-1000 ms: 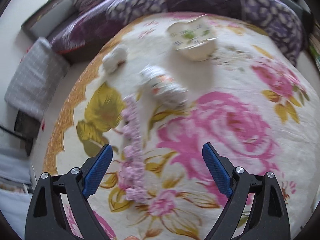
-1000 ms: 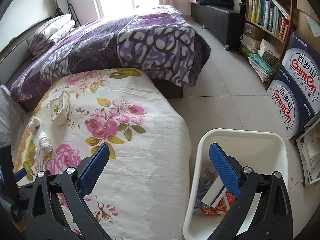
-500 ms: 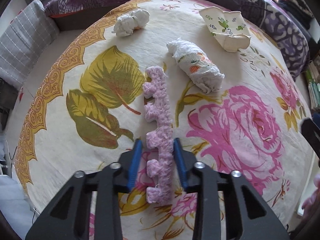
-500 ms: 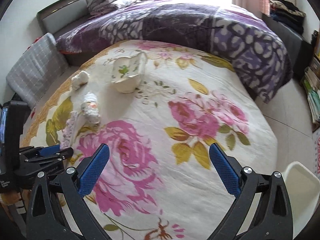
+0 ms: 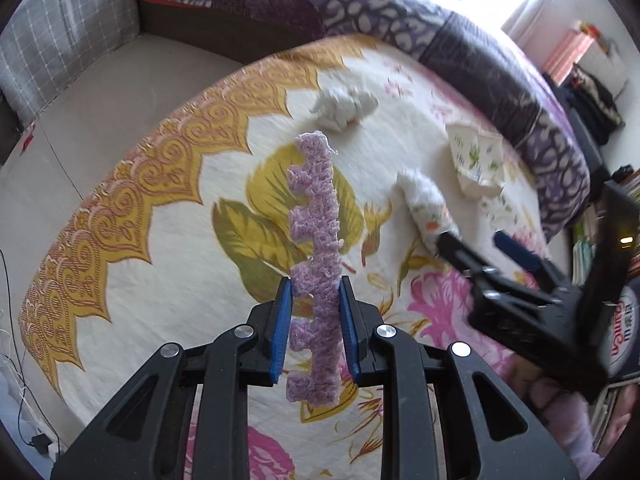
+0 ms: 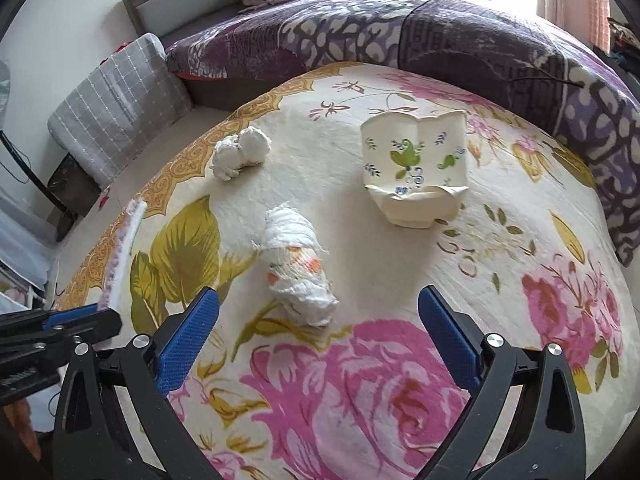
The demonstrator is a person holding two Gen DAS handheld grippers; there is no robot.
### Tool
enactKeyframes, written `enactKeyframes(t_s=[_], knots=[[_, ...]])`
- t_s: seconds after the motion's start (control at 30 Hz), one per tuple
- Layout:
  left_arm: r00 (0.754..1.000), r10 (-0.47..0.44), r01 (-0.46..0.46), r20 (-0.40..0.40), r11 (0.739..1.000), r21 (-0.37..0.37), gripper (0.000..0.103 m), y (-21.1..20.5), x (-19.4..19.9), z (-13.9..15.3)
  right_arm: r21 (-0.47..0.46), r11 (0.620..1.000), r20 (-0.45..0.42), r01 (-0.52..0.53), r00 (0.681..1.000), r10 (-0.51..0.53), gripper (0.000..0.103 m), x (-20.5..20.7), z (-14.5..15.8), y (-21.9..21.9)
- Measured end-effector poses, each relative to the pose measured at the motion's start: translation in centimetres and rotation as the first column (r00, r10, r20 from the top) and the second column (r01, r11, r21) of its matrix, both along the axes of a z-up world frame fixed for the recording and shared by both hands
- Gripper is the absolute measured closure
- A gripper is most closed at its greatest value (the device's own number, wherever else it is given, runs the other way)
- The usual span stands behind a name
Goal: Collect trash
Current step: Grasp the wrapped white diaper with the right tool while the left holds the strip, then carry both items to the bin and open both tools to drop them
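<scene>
My left gripper [image 5: 316, 328] is shut on a pink fuzzy notched strip [image 5: 316, 240] and holds it lifted above the floral blanket; the strip also shows edge-on in the right wrist view [image 6: 120, 256]. My right gripper [image 6: 316, 340] is open, low over the blanket, just short of a white crumpled wad with orange marks [image 6: 300, 268], also in the left wrist view [image 5: 426, 208]. A white tissue ball [image 6: 240, 152] lies further back left. A crushed floral paper cup [image 6: 416, 176] lies back right.
The floral blanket [image 6: 400, 380] covers the bed. A purple patterned quilt [image 6: 440, 40] is bunched along the far side. A grey checked cushion [image 6: 116, 112] leans at the left. Bookshelves and a box [image 5: 620, 344] are at the far right.
My left gripper has lifted the pink strip off the blanket. My right gripper has moved in over the bed toward the orange-marked wad; the white bin has left its view.
</scene>
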State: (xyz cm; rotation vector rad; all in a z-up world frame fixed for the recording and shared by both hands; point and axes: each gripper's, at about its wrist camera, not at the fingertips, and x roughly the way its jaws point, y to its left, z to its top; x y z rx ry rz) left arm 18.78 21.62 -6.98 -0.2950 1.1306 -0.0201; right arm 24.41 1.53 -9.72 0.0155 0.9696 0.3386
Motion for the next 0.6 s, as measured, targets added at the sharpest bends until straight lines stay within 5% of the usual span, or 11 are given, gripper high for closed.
enactKeyframes(t_s=[0.17, 0.23, 0.3, 0.6], knots=[[0.999, 0.025, -0.023, 0.029, 0.998, -0.065, 0.080, 1.4, -0.8, 1.7, -0.038, 0.999, 0.012, 0.005, 1.000, -0.005, 0.016, 1.4, -0.9, 2.3], [0.999, 0.033, -0.031, 0.035, 0.997, -0.068, 0.080, 1.8, -0.9, 1.8, -0.056, 0.998, -0.009, 0.009, 1.000, -0.009, 0.047, 2.0, -1.3, 2.8], [0.999, 0.042, -0.039, 0.034, 0.996, -0.079, 0.080, 2.3, -0.7, 1.7, -0.048, 0.999, -0.049, 0.002, 0.999, -0.004, 0.064, 2.5, -1.9, 3.0], [0.997, 0.058, -0.051, 0.051, 0.992, -0.118, 0.080, 3.2, -0.8, 2.5, 0.019, 0.996, -0.004, 0.089, 0.996, -0.089, 0.065, 0.4, -0.1, 1.6]])
